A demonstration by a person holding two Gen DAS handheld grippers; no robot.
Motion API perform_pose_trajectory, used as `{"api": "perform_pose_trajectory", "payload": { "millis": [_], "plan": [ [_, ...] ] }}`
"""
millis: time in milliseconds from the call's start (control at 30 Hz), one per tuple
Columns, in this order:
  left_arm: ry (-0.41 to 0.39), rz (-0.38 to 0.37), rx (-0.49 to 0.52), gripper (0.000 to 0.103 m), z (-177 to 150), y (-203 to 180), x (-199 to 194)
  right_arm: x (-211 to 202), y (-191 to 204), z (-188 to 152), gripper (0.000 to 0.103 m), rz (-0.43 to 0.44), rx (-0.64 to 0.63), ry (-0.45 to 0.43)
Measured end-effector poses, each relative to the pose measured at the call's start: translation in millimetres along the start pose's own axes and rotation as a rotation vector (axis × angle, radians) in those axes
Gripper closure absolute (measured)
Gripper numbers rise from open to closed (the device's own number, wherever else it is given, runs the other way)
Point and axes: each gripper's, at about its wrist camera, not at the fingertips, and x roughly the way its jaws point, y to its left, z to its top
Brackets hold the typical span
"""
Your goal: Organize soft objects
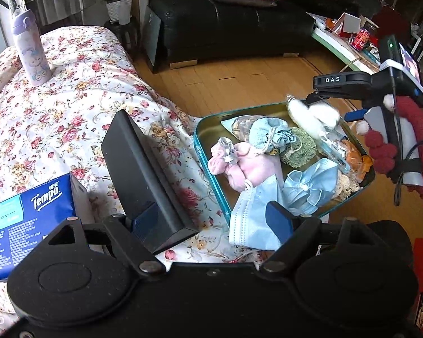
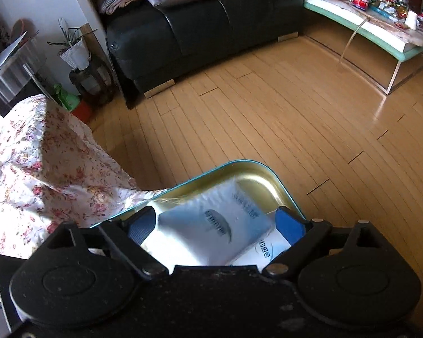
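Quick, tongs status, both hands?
Left tongs: open, holding nothing.
Right tongs: open; white packet apparently loose between them, over the tin.

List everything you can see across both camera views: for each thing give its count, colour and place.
tin tray: one, teal rim, gold inside, on the bed edge
drawstring pouches: several, blue, pink, green, in the tray
face mask: one, light blue, over the tray's near rim
white packet: one, between the right gripper's fingers, over the tray
tissue pack: one, blue, on the bedspread
black box: one, beside the tissues
bottle: one, lilac, upright on the bed
sofa: one, black, far side
left gripper: black, blue pads
right gripper: black, blue pads
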Motion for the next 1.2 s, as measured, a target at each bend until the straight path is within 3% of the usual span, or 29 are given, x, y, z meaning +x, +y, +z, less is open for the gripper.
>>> {"api": "perform_pose_trajectory", "payload": {
  "millis": [67, 400, 667, 967, 1200],
  "plan": [
    [-0.001, -0.001, 0.0, 0.024, 0, 0, 0, -2, -1, -3, 0.004, 0.009, -0.007, -0.018],
    [-0.02, 0.017, 0.003, 0.024, -1, -4, -7, -33, 3, -19, 0.004, -0.019, -0.052, -0.116],
    [-0.041, 0.05, 0.003, 0.024, -7, -8, -18, -84, 14, -71, 0.004, -0.05, -0.141, -0.225],
    [-0.045, 0.088, -0.03, 0.016, -21, -18, -24, -122, 20, -142, 0.003, -0.071, -0.256, -0.218],
    [-0.035, 0.12, -0.077, 0.015, -34, -23, -24, -128, 20, -171, 0.003, -0.081, -0.264, -0.202]
  ]
}}
